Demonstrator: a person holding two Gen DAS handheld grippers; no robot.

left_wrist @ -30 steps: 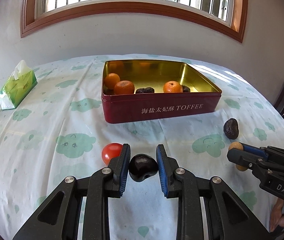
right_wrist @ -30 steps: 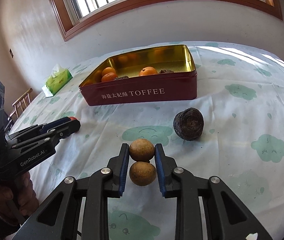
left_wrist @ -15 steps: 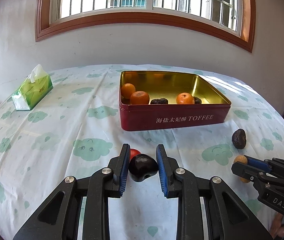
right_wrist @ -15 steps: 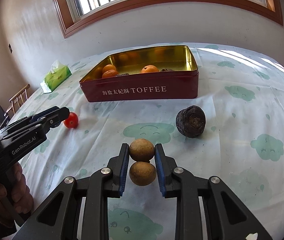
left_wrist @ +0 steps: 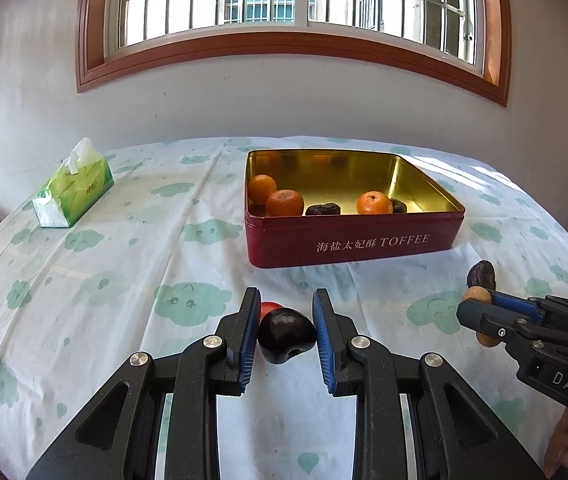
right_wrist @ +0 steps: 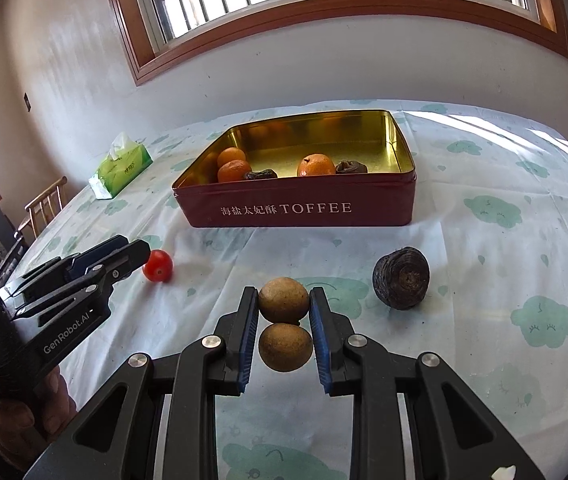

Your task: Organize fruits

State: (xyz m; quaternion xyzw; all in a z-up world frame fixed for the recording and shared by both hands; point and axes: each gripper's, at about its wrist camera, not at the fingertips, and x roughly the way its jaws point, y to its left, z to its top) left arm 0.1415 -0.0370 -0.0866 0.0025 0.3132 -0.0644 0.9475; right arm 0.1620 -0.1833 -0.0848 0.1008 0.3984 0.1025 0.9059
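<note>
The left gripper clamped a dark chestnut, its long axis crosswise at lower centre. The right gripper pinched two brown longans, stacked along its fingers.

The desk, under a cloud-print cloth, carries a red toffee tin, tissue pack, cherry tomato and dark ridged fruit.

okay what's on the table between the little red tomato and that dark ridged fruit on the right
In the right wrist view, the right gripper sits between the tomato and the dark ridged fruit, shut on two brown longans. Otherwise only tablecloth.
</note>
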